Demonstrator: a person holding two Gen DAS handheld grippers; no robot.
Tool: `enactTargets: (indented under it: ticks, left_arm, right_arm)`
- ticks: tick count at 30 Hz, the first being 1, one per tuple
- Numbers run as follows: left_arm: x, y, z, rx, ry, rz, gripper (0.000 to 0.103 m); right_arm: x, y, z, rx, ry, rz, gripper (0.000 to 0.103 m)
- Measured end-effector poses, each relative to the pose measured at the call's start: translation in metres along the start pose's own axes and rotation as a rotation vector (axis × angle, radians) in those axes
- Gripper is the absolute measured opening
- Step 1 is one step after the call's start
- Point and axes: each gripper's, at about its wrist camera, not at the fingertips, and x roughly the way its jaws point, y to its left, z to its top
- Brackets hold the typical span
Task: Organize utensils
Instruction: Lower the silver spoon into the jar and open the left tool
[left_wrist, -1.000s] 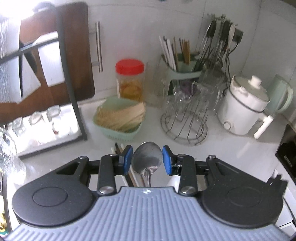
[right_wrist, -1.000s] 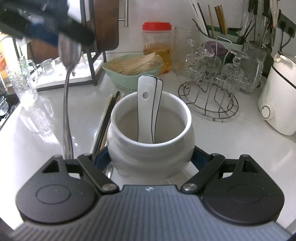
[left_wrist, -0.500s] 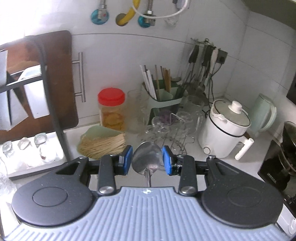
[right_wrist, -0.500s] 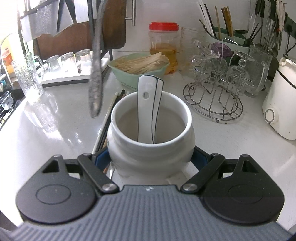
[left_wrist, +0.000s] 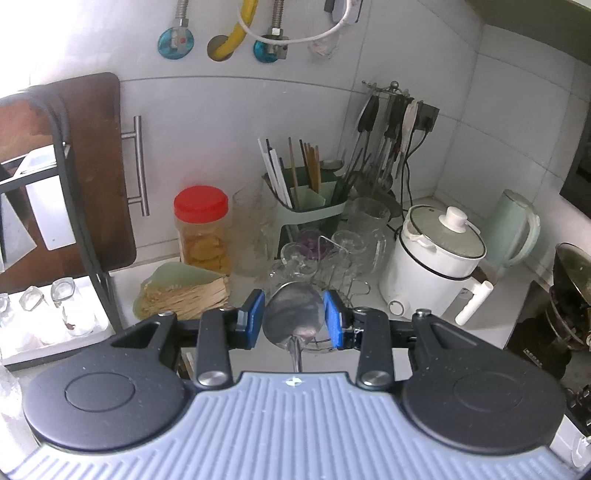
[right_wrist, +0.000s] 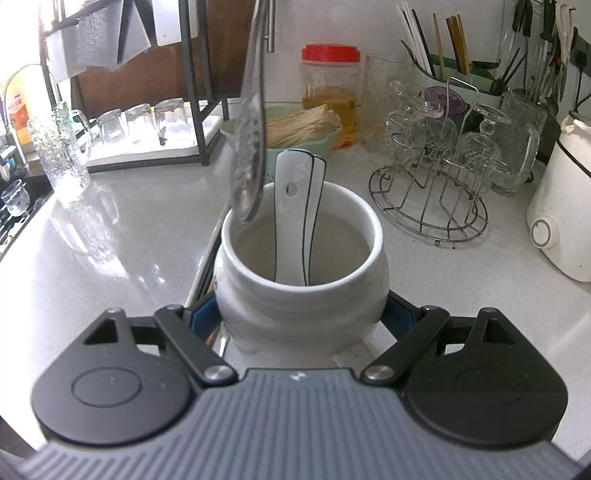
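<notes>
My left gripper (left_wrist: 293, 318) is shut on the bowl of a metal spoon (left_wrist: 291, 314), which sits between the blue pads with its handle hanging down out of that view. In the right wrist view the metal spoon's handle (right_wrist: 251, 147) hangs from above, its lower end just over the left rim of a white ceramic jar (right_wrist: 295, 306). The right gripper (right_wrist: 299, 315) is shut on that jar's belly. Inside the jar a white ceramic spoon (right_wrist: 295, 206) leans on the far wall. Several chopsticks (right_wrist: 201, 273) lie on the counter left of the jar.
A wire rack of glasses (right_wrist: 432, 199) stands right of the jar, with a white cooker (right_wrist: 561, 221) beyond it. Behind are a green basket of sticks (right_wrist: 306, 125), a red-lidded jar (right_wrist: 330, 85) and a green utensil holder (left_wrist: 310, 206). A glass tumbler (right_wrist: 62, 155) stands left.
The left gripper rose and tilted up with the metal spoon. In the right wrist view the handle swung from left of the jar to over its left rim. The right gripper kept still.
</notes>
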Motion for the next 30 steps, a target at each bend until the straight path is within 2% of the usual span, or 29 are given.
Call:
enactTargets:
  ticks: [6,11,19,23,30]
  left_arm:
    - [0.007,-0.01,-0.01,0.045,0.038,-0.006,0.04]
    - [0.012,-0.014,-0.016,0.059,0.106,-0.032,0.04]
    - [0.03,-0.015,-0.021,0.072,0.299,-0.084,0.04]
    - [0.037,-0.019,-0.024,0.114,0.365,-0.096,0.04]
    - [0.049,-0.014,-0.029,0.086,0.474,-0.122,0.04]
  right_arm:
    - [0.0,0.0,0.0,0.001,0.0,0.002,0.091]
    - [0.0,0.0,0.0,0.003,-0.003,0.002,0.091]
    - [0.0,0.0,-0.001,0.007,-0.011,0.003,0.091]
    - [0.0,-0.001,0.0,0.007,-0.012,0.004,0.091]
    - [0.0,-0.001,-0.001,0.006,-0.017,0.005,0.091]
